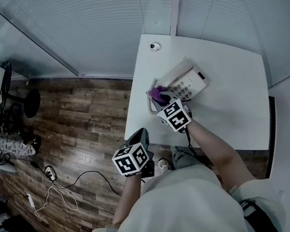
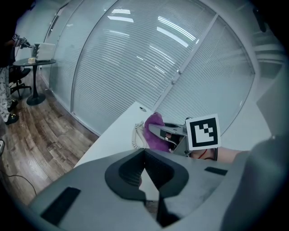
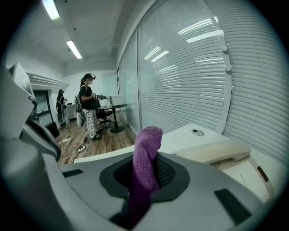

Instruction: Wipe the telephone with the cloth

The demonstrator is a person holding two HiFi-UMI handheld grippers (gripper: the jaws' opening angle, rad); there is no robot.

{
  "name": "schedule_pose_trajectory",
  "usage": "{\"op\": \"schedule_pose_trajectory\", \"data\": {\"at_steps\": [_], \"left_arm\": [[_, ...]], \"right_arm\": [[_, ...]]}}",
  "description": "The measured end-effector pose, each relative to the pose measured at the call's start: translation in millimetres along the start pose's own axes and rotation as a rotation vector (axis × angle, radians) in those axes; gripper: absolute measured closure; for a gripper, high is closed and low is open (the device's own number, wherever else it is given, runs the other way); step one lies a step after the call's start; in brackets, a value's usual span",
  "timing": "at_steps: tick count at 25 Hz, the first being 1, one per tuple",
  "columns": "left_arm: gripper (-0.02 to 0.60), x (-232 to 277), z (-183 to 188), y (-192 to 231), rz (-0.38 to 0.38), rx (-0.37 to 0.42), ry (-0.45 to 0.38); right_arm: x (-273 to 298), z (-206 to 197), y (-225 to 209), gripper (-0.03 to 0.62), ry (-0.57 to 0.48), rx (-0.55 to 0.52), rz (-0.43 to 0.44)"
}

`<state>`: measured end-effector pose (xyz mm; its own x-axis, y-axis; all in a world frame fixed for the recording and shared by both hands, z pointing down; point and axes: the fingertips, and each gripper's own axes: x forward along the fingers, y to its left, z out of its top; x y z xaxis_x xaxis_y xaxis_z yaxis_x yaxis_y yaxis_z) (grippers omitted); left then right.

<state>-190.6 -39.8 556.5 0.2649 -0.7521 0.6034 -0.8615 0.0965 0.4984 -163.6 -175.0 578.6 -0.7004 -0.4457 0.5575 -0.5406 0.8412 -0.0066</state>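
Telephone (image 1: 185, 80): a pale desk set lying flat on the white table (image 1: 235, 111), in the far-left part of the tabletop close to the window blinds (image 1: 94, 23). In the head view its long axis runs diagonally, from lower left to upper right. The keypad faces up and the handset (image 3: 216, 151) lies along its upper-left side.

My right gripper (image 1: 158, 99) reaches in from the near side to the telephone's lower-left end. In the right gripper view the handset stretches away just to the right of the jaws. Those jaws are clamped on the purple cloth (image 3: 146, 158), which stands up between them as a folded tuft. The cloth (image 1: 157, 91) sits right at the handset's near end; I cannot tell whether it touches.

My left gripper (image 1: 139, 138) hovers by the table's near-left corner, beside the wood floor (image 1: 75, 117), apart from the telephone. Its jaws (image 2: 145, 173) are closed together with nothing between them.

A coiled cord (image 2: 135, 135) hangs at the telephone's left end.
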Motion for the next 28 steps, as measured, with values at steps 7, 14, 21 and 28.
{"op": "schedule_pose_trajectory", "data": {"at_steps": [7,14,21,28], "left_arm": [[0.561,-9.0,-1.2,-5.2,-0.019,0.004,-0.009],[0.561,-16.4,-3.7,-7.1,-0.030,0.004,-0.025],[0.561,-23.5,-7.6,-10.8,-0.037,0.006,-0.045],[0.561,-34.0,-15.7,-19.0,-0.051,0.011,-0.055]], "right_arm": [[-32.5,4.2,14.2,0.534,-0.051,0.059,-0.010],[-64.0,7.9,28.5,0.534,-0.112,0.123,-0.016],[-98.3,9.2,48.3,0.534,-0.164,0.157,0.008],[-130.9,6.1,64.8,0.534,-0.186,0.177,0.009]]}}
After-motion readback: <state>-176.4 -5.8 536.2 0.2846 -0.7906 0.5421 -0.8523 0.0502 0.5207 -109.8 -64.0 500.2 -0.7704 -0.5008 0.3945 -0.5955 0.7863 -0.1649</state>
